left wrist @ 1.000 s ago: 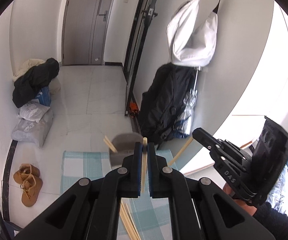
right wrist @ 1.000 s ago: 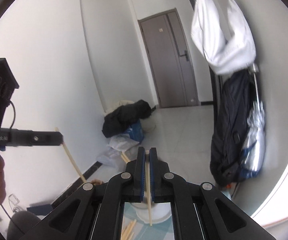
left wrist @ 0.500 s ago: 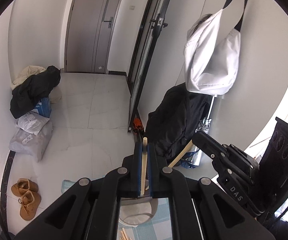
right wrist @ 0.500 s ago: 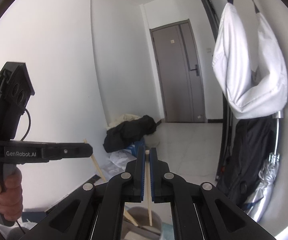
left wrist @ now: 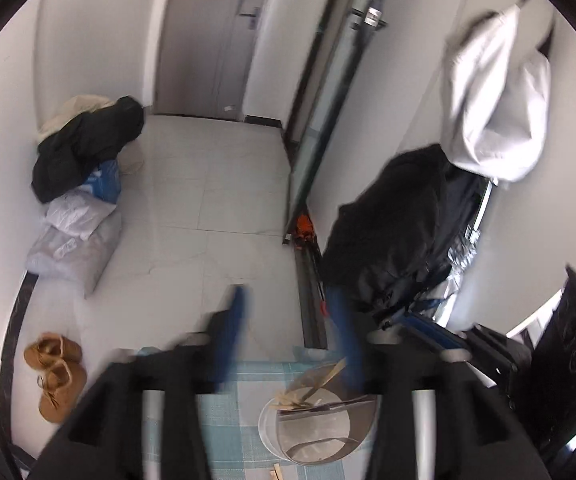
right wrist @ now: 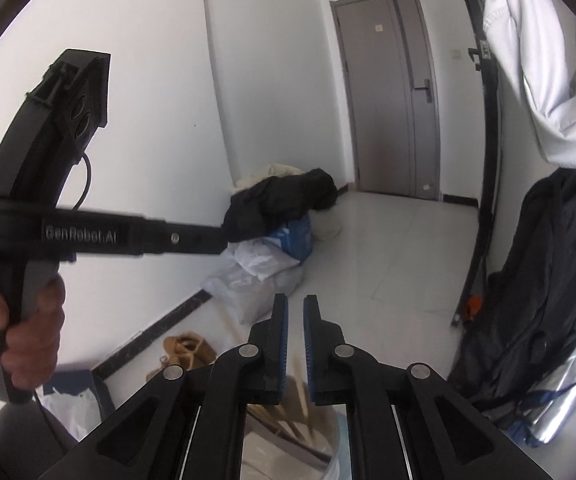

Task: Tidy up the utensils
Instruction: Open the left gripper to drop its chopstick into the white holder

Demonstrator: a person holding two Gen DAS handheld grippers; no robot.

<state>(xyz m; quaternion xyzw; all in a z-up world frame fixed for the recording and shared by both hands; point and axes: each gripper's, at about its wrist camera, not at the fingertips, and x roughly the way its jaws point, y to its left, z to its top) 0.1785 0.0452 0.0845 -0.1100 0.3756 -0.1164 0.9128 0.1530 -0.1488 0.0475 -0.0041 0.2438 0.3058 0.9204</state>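
Observation:
My left gripper [left wrist: 290, 312] is open and empty, its blue-padded fingers blurred, above a metal cup [left wrist: 320, 420] that holds several wooden chopsticks [left wrist: 308, 390]. My right gripper [right wrist: 295, 312] is slightly open and empty, straight above the same cup [right wrist: 284, 440], where chopsticks [right wrist: 300, 404] show between the fingers. The left gripper also shows from the side in the right wrist view [right wrist: 192, 238], held in a hand. The right gripper shows at the right edge of the left wrist view [left wrist: 468, 340]. A loose chopstick end [left wrist: 276, 472] lies on the mat by the cup.
The cup stands on a blue checked mat [left wrist: 224, 420]. Below on the floor are brown shoes [left wrist: 54, 372], bags and dark clothes [left wrist: 84, 148] by the left wall. A black coat [left wrist: 392, 220] and a white bag [left wrist: 496, 100] hang at the right.
Both grippers have opened and let go of their chopsticks, which now stand in the cup. The left gripper view is blurred from motion and tilted down.

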